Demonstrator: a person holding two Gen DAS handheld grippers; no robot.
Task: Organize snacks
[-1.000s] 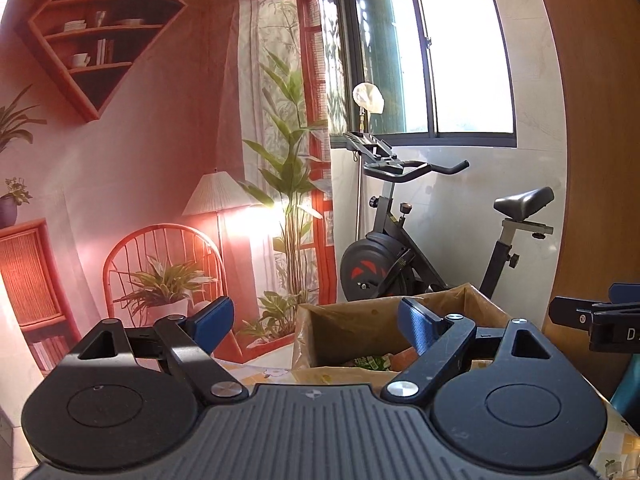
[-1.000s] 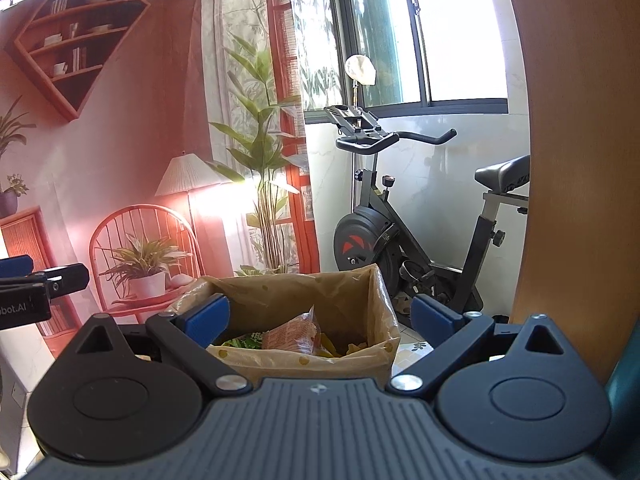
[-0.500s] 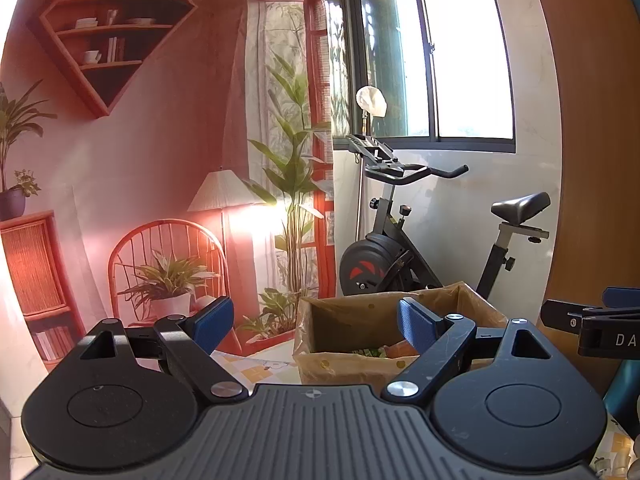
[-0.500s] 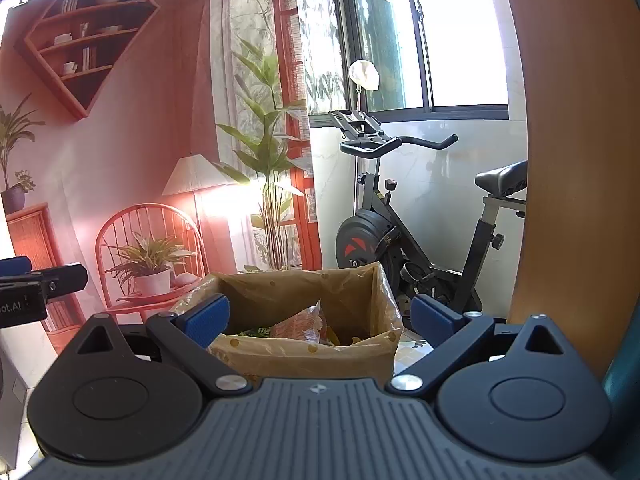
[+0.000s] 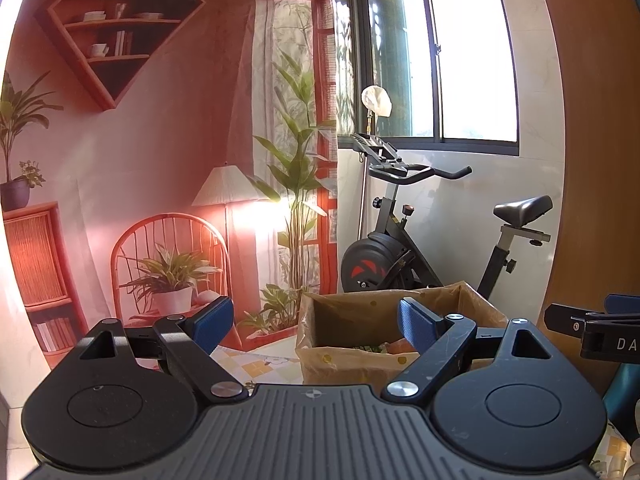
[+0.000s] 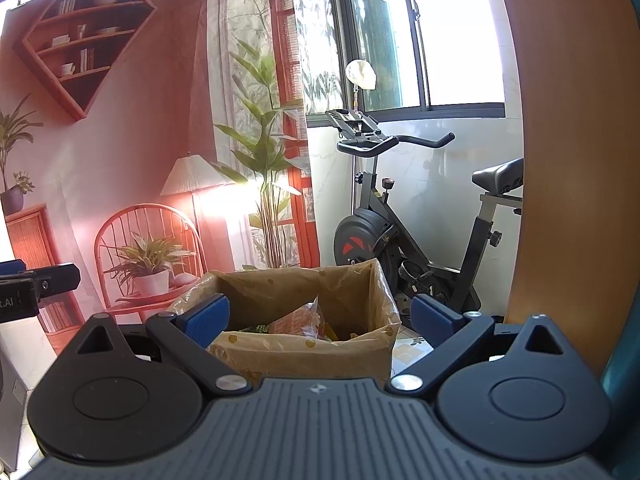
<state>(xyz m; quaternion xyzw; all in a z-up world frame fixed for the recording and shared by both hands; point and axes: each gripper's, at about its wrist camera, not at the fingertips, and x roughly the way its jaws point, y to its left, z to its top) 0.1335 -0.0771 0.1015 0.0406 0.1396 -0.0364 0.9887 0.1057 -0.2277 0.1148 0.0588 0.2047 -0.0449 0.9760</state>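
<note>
Both grippers hang above the table with nothing between their blue pads. The left gripper (image 5: 316, 322) is spread wide, and so is the right gripper (image 6: 320, 316). The brown paper bag (image 6: 308, 344) stands open at lower centre of the right wrist view, just beyond the fingertips; in the left wrist view it sits lower right of centre. Snack packets (image 6: 298, 322) show inside it, an orange one uppermost. The bag rests on a patterned tablecloth (image 5: 256, 364). An exercise bike (image 6: 384, 236) stands behind.

The step in hand looks like reaching for a snack. To do it well, descend straight through the mouth, clear of the thin rim, and close on the packet's crimped edge.
</note>
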